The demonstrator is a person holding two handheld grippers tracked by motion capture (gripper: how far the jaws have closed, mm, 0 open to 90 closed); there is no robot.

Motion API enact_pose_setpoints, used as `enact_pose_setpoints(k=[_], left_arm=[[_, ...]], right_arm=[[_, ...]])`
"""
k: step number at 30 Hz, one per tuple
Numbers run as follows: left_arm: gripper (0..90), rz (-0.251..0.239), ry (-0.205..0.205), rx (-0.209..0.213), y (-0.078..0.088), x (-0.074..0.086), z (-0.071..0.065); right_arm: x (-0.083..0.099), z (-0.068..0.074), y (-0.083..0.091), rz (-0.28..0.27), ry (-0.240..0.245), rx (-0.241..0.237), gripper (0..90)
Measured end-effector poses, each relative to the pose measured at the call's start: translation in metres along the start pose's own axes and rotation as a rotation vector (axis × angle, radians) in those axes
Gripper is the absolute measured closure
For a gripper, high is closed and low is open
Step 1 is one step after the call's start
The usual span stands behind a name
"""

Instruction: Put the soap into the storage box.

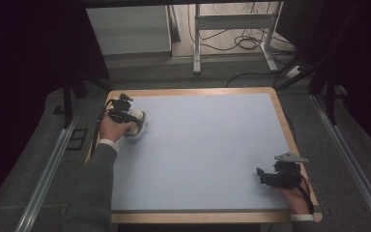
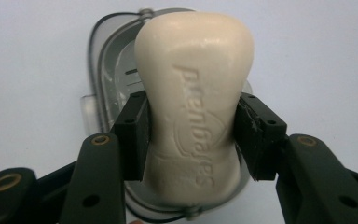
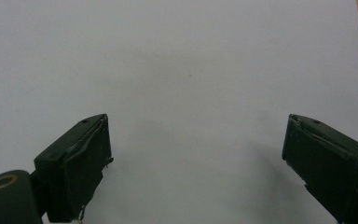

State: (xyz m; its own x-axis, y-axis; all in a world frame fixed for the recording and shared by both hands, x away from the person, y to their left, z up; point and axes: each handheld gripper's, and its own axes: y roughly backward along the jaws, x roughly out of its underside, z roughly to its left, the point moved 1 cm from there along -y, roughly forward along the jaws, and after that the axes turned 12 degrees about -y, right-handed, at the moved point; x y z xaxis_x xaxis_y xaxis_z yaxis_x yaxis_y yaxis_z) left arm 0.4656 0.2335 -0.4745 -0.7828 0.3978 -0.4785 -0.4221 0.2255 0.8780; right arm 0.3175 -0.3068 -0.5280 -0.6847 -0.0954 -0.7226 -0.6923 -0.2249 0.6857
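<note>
Your left gripper (image 2: 191,135) clamps a soap bar (image 2: 193,93) above its dish (image 2: 105,70); your right gripper (image 3: 196,163) rests apart, empty, on the mat (image 3: 191,56).

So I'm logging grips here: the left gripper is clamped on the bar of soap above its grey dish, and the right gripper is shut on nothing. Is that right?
Not quite. The right gripper is open, its jaws wide apart over the bare blue mat, as the right gripper view shows. The left gripper is indeed clamped on the bar of soap above its grey dish.
</note>
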Motion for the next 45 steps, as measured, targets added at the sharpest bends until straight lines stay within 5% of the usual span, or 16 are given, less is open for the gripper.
enact_pose_setpoints(k=[11, 21, 35, 45], left_arm=[[32.6, -0.074, -0.024, 0.015, 0.013, -0.001, -0.011], [30.4, -0.151, -0.088, 0.069, 0.037, 0.006, -0.028], [28.4, -0.204, -0.177, 0.131, 0.041, 0.038, -0.053], [27.2, -0.255, -0.216, 0.177, 0.037, 0.081, -0.077]], right_arm=[[0.0, 0.001, 0.0, 0.005, 0.006, -0.001, 7.7], [-0.001, 0.002, -0.002, 0.007, 0.005, -0.004, 7.7], [-0.001, 0.005, -0.003, 0.01, 0.015, 0.001, 7.7], [0.001, 0.003, 0.0, 0.005, 0.005, 0.003, 7.7]])
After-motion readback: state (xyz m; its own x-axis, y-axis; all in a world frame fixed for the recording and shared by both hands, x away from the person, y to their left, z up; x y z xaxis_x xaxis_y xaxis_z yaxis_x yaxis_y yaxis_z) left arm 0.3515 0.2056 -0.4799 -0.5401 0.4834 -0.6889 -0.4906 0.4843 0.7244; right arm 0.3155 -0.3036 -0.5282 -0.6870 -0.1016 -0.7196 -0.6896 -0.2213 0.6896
